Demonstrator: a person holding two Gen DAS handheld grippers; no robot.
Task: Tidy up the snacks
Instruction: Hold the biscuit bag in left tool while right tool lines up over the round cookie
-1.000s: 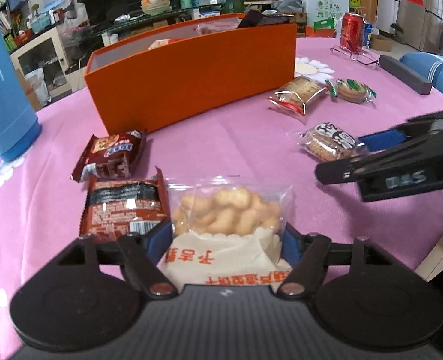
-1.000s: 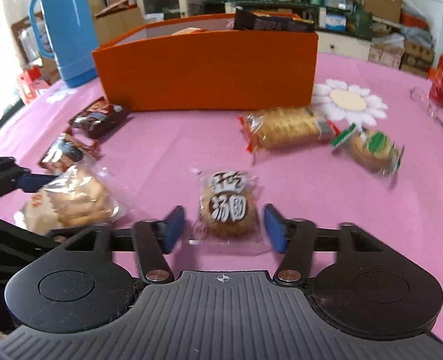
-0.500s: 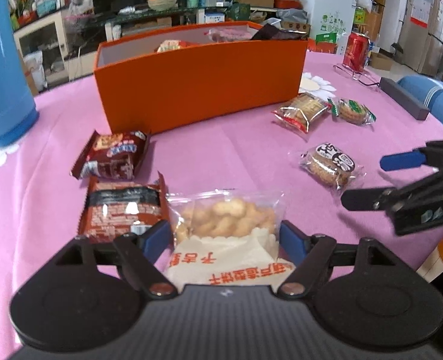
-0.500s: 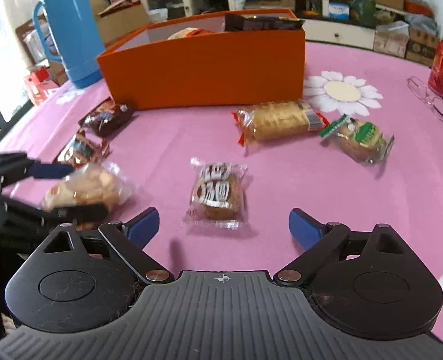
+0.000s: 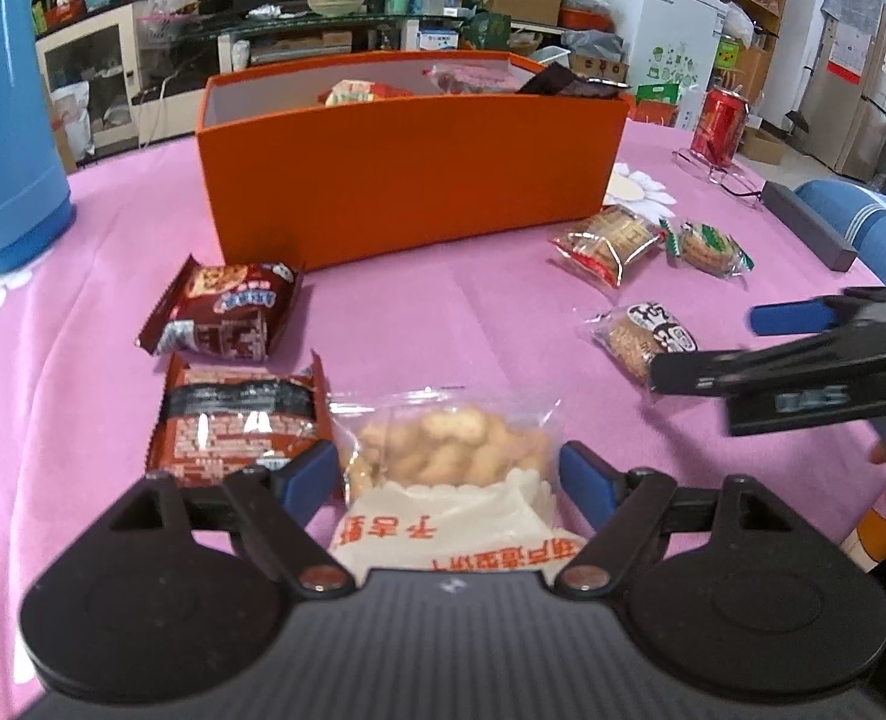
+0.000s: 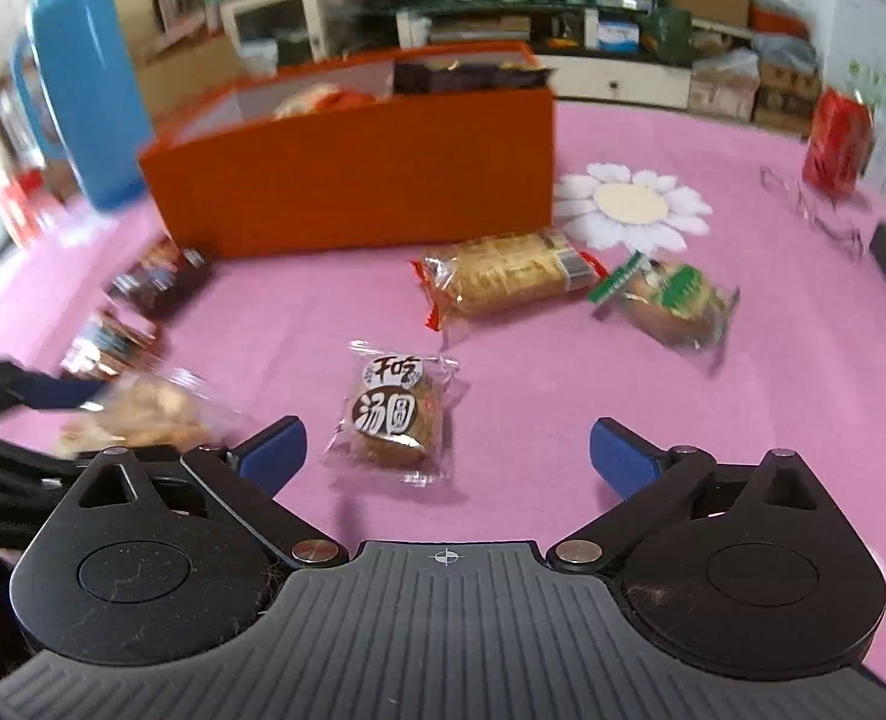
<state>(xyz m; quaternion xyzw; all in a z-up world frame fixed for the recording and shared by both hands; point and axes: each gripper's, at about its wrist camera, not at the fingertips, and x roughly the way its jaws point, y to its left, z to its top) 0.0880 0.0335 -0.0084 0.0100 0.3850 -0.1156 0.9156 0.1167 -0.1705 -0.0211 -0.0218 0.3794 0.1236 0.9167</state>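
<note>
Opening both grippers: left gripper [image 5: 448, 474] straddles the clear bag of small biscuits [image 5: 448, 450], right gripper [image 6: 445, 450] spreads around the round brown-labelled cake packet [image 6: 392, 414]; I risk crinkly film slipping.

On the desk [image 5: 413, 312] the storage box [image 5: 407, 180] stands at the back with snack packets inside. A thermos [image 5: 5, 120] stands left of it, a soda can [image 5: 718, 126] right. Before the box lie two chocolate packets [image 5: 227, 312] left, a biscuit bag [image 5: 448, 456] nearest, and three wrapped cakes [image 6: 392, 414] right

Left gripper [image 5: 448, 480] opening, right gripper [image 6: 447, 450] opening wide, both angled downward
</note>
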